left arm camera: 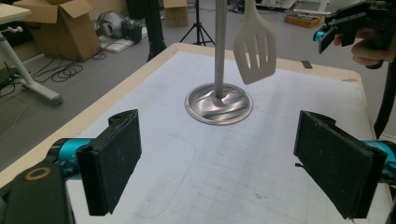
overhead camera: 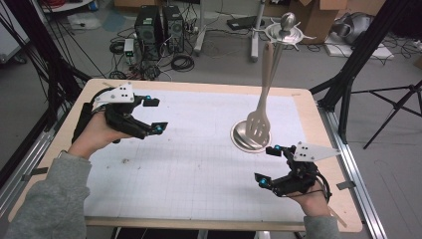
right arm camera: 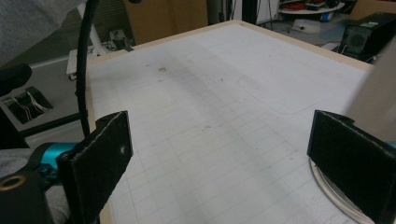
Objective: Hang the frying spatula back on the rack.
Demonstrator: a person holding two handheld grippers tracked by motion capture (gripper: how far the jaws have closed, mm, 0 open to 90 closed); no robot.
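A metal utensil stand with a round base (overhead camera: 244,137) (left arm camera: 218,103) and an upright pole (overhead camera: 275,52) rises from the mat's right half. A pale slotted spatula (overhead camera: 260,117) (left arm camera: 255,46) hangs from its top, blade just above the base. My left gripper (overhead camera: 155,115) (left arm camera: 217,170) is held open over the mat's left side, facing the stand, nothing between its pads. My right gripper (overhead camera: 268,165) (right arm camera: 219,165) is open too, just in front of the base, whose rim (right arm camera: 327,186) shows behind its right pad. The spatula blade (right arm camera: 378,93) blurs at that view's right edge.
A white gridded mat (overhead camera: 199,164) covers the wooden table (overhead camera: 323,149). Off the table's far side stand computer towers (overhead camera: 159,25), cables and cardboard boxes (left arm camera: 60,23). A black tripod (overhead camera: 398,99) stands off the right side. A black cable (right arm camera: 84,60) trails at the left in the right gripper view.
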